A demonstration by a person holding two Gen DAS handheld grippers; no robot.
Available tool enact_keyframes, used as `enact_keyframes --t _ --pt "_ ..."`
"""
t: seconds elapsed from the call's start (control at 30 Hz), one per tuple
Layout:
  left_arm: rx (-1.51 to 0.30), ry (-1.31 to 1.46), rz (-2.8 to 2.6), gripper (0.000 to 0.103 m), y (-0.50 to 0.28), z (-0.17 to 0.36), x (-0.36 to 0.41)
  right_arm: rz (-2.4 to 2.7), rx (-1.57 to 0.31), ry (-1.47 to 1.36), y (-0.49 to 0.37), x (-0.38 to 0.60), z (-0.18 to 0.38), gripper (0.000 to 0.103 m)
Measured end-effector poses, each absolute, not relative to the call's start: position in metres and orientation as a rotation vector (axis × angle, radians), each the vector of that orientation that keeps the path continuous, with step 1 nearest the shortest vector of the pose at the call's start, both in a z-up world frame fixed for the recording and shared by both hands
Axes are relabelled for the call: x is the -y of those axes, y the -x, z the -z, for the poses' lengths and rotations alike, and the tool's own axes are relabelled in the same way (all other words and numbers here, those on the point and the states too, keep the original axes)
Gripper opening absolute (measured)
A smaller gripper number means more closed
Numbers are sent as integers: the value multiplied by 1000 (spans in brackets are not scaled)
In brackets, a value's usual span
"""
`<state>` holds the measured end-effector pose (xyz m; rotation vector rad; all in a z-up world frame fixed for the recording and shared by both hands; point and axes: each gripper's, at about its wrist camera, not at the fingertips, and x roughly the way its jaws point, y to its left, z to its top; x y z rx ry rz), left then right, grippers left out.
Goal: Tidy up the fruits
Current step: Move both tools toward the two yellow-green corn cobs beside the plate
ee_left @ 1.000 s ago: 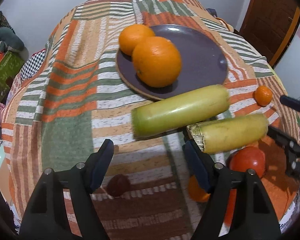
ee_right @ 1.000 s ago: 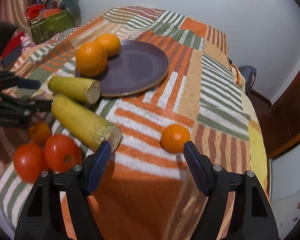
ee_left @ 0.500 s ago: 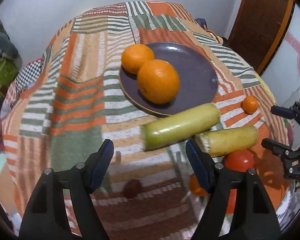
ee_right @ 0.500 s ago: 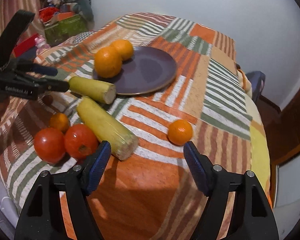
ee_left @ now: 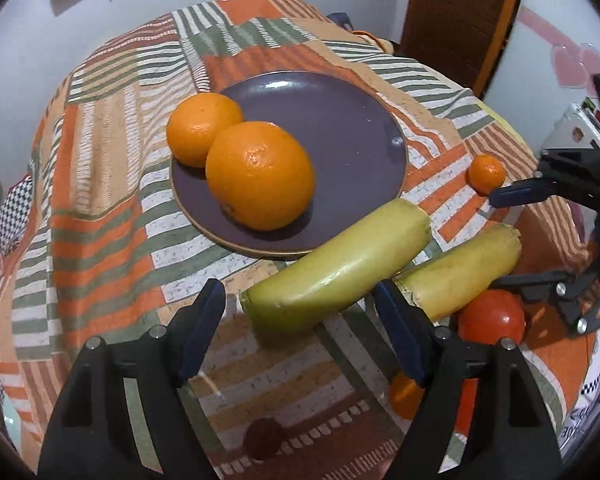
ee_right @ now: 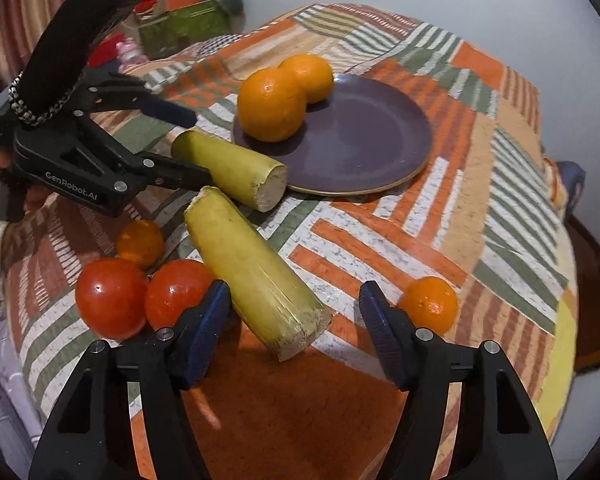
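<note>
Tomatoes [ee_right: 140, 296], two of them touching, sit near the table's [ee_right: 500, 184] left edge, seen from the right wrist. Beside them lie two yellow-green gourds [ee_right: 252, 272], one reaching the purple plate [ee_right: 364, 136] holding two oranges [ee_right: 272, 104]. A small mandarin [ee_right: 430, 304] lies apart, rightward. Left gripper [ee_left: 300, 328] and right gripper [ee_right: 296, 328] are both spread, holding nothing.

I'm working in a lived-in home room.
Patchwork tablecloth [ee_left: 100, 208], wooden door [ee_left: 460, 16], cluttered belongings [ee_right: 180, 24] beyond the table's far-left edge.
</note>
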<state>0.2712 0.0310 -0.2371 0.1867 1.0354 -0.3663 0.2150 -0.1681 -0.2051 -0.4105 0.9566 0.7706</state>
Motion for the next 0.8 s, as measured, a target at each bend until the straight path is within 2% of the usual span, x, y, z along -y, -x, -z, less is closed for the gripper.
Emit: enact_keyframes --t 0.07,0.17,0.23,0.27,0.3,0.33,0.43,0.6,0.73,0.8 --pt "-1059 -129 384 77 -273 240 -38 -813 -991 385 -219 170 207 52" --pt "-1099 -99 383 64 -272 248 -39 -840 -1002 378 -219 170 207 50" --pt "-1094 -170 325 49 -266 256 -33 -834 -1000 376 -217 170 207 49" --pt "-1087 -170 315 47 -263 255 -33 -829 -999 374 -215 171 207 48" --pt "-1087 -150 314 39 -261 254 -35 -824 -996 376 -213 171 206 48" --pt "-1096 -125 320 30 -260 253 -36 -814 -989 384 -210 171 206 46" --pt "-1093 -102 315 13 -254 249 -37 -783 -972 412 -197 176 205 39" --pt "-1084 -57 344 7 -241 237 -32 -723 -975 404 -183 189 202 33" --pt "-1071 -47 369 7 -227 224 -27 -666 -986 397 -174 196 200 30" --pt "-1062 -45 370 7 -222 217 -26 -649 -1004 383 -171 200 198 18"
